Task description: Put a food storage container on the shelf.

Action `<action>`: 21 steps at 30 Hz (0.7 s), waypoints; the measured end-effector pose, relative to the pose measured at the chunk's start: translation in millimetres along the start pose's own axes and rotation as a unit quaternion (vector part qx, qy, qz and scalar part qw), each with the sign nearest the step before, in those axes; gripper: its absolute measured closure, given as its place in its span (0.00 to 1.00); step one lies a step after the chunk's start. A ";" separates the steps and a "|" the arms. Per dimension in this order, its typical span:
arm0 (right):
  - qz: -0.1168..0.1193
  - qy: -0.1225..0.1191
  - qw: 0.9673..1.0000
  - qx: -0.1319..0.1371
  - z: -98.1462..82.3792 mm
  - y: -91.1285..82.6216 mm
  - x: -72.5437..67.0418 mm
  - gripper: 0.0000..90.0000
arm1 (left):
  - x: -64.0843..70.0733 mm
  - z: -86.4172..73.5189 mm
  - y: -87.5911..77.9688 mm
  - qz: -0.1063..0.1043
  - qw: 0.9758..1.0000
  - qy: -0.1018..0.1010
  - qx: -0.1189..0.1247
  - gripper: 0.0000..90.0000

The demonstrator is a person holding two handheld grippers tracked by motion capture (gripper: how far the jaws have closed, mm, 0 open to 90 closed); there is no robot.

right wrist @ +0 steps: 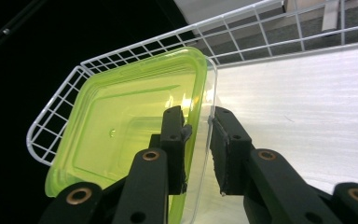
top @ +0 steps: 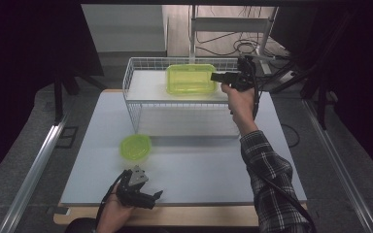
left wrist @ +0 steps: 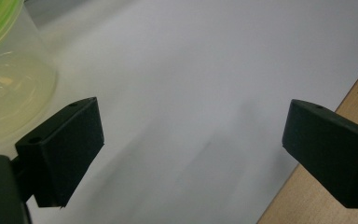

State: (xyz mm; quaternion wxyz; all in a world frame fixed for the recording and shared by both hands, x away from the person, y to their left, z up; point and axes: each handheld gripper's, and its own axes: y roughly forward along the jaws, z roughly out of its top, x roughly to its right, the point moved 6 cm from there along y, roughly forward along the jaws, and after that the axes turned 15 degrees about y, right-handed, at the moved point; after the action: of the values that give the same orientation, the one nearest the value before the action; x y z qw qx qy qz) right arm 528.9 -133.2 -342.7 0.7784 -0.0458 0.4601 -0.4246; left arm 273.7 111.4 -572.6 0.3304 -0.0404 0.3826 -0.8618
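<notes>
Right tool [right wrist: 198, 154], jaws slightly parted around the green container's [right wrist: 135, 126] rim on the wire rack [top: 135, 65], should withdraw straight; left tool [left wrist: 191, 149] gapes empty.

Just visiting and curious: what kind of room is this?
Probably a lab or workshop set up for recording tasks: a plain white table with a wire shelf and green containers, cables on the floor behind, dark surroundings.
</notes>
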 end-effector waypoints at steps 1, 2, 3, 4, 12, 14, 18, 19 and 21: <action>-0.003 -0.001 1.000 0.001 0.1 0.5 0.8 0.83 | 0.2 -0.1 0.3 0.000 1.000 0.000 -0.001 0.06; -0.007 -0.007 1.000 0.001 0.3 1.0 1.8 0.83 | 0.3 -0.2 0.4 0.000 1.000 0.001 -0.001 0.05; -0.011 -0.012 1.000 0.002 0.9 1.9 2.1 0.82 | 0.4 -0.2 0.5 0.000 1.000 0.001 -0.002 0.05; -0.014 -0.015 1.000 0.001 1.1 2.1 2.3 0.81 | 0.5 -0.1 0.6 -0.001 1.000 0.001 -0.002 0.05; -0.026 -0.035 0.999 -0.012 1.6 7.0 4.8 0.73 | 0.3 -0.2 0.4 0.001 1.000 0.002 -0.002 0.05; -0.029 -0.040 0.999 -0.010 2.4 7.2 5.6 0.68 | 0.3 -0.2 0.4 0.002 1.000 0.002 -0.002 0.05; -0.027 -0.061 0.998 -0.017 2.0 4.9 2.9 0.59 | 0.1 -0.1 0.3 0.002 1.000 0.002 -0.002 0.05; -0.027 -0.061 0.998 -0.017 2.0 4.9 2.9 0.59 | 0.1 -0.1 0.4 0.003 1.000 0.002 -0.002 0.05; -0.023 -0.069 0.997 -0.014 2.4 1.7 0.2 0.53 | 0.2 0.0 0.4 0.003 1.000 0.003 -0.002 0.05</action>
State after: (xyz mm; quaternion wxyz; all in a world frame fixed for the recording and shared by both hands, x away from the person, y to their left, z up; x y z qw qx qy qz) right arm 531.9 -133.0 -342.2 0.7977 -0.0964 0.4097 -0.4319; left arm 273.8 111.1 -573.0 0.3321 -0.0373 0.3853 -0.8601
